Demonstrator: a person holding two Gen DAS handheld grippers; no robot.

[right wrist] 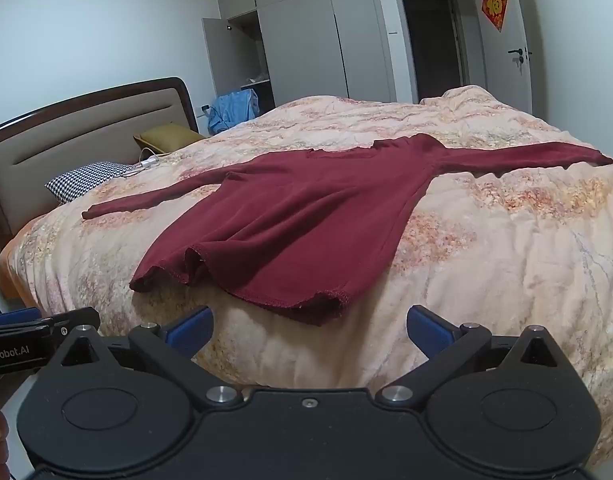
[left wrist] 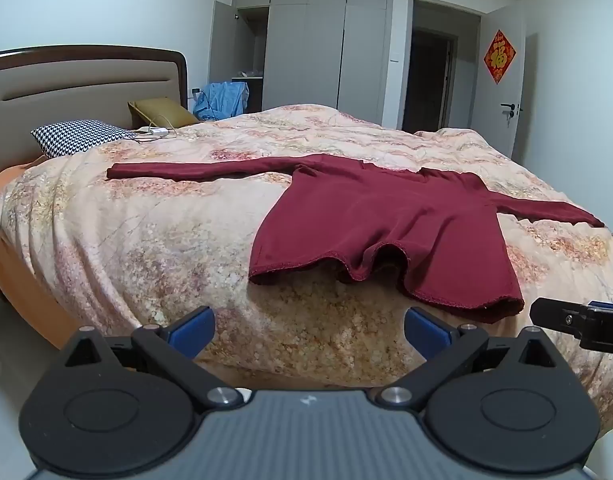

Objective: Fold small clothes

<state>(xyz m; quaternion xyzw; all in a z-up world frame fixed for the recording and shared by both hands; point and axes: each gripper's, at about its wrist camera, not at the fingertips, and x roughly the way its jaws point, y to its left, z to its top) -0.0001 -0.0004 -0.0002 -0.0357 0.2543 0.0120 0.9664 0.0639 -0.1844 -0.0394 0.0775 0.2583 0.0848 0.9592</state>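
both wrist views face bed (left wrist: 154, 240) from its edge, sharing shirt (left wrist: 386, 224)

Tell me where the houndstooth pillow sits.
In both wrist views the houndstooth pillow lies far left on the bed, against the headboard, beside the mustard pillow.

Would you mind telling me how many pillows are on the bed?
2, both by the headboard: a houndstooth pillow and, beyond it, an olive pillow. The quilt may hide more.
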